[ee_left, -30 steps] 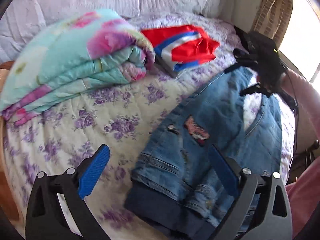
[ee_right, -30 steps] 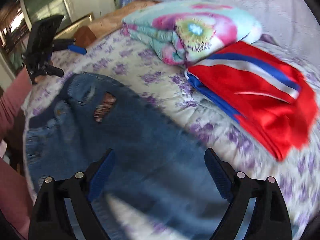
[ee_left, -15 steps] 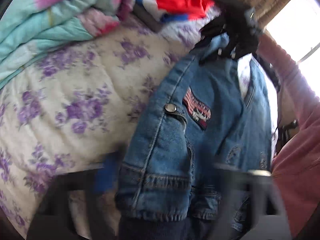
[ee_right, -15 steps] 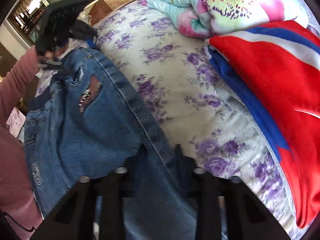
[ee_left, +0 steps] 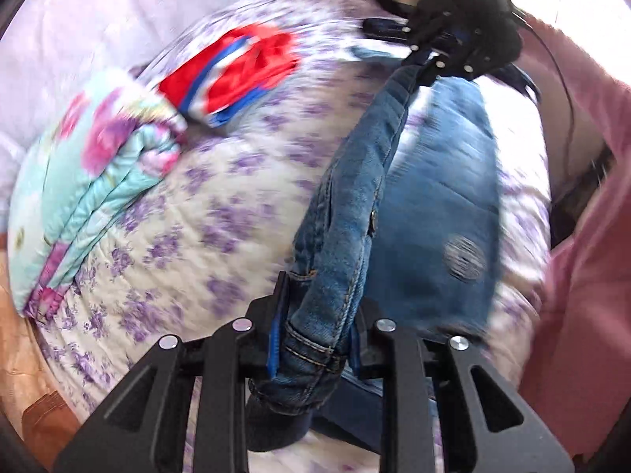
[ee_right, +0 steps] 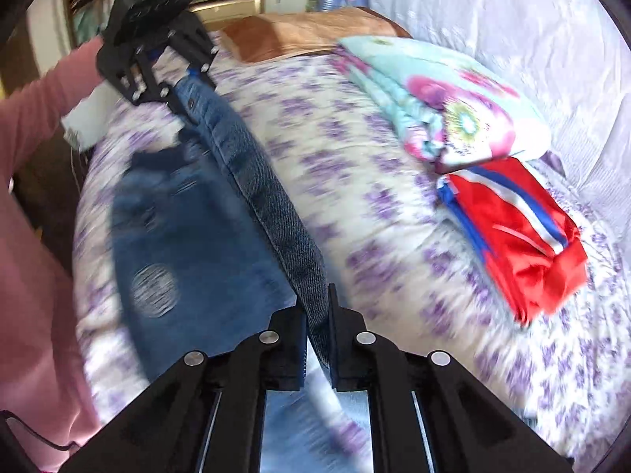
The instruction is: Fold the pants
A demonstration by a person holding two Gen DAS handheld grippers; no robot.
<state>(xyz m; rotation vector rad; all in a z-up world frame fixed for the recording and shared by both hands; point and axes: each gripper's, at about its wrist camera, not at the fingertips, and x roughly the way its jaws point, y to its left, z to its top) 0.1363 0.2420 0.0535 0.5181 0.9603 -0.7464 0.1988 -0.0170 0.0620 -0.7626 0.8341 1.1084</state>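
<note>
Blue denim pants [ee_left: 347, 213] lie on a purple-flowered bedspread [ee_left: 221, 213], one long edge raised and stretched tight between my two grippers. In the left wrist view, my left gripper [ee_left: 321, 307] is shut on the thick hemmed end of that edge. The right gripper [ee_left: 428, 65] pinches the far end at the top. In the right wrist view, my right gripper [ee_right: 318, 307] is shut on the thin denim edge [ee_right: 252, 181], and the left gripper [ee_right: 177, 90] grips the opposite end at upper left. The rest of the pants hangs down to the bed, showing a round patch [ee_right: 154, 291].
A folded floral quilt [ee_left: 90, 181] [ee_right: 445, 106] and a folded red, white and blue garment [ee_left: 236, 75] [ee_right: 512, 232] lie on the bed's far side. A person's pink sleeve [ee_left: 583, 276] borders the pants' near side. A wooden bed end [ee_right: 307, 31] is behind.
Both grippers went from open above the flat pants to shut on one edge. They then lifted that edge, so it now runs taut between them.
</note>
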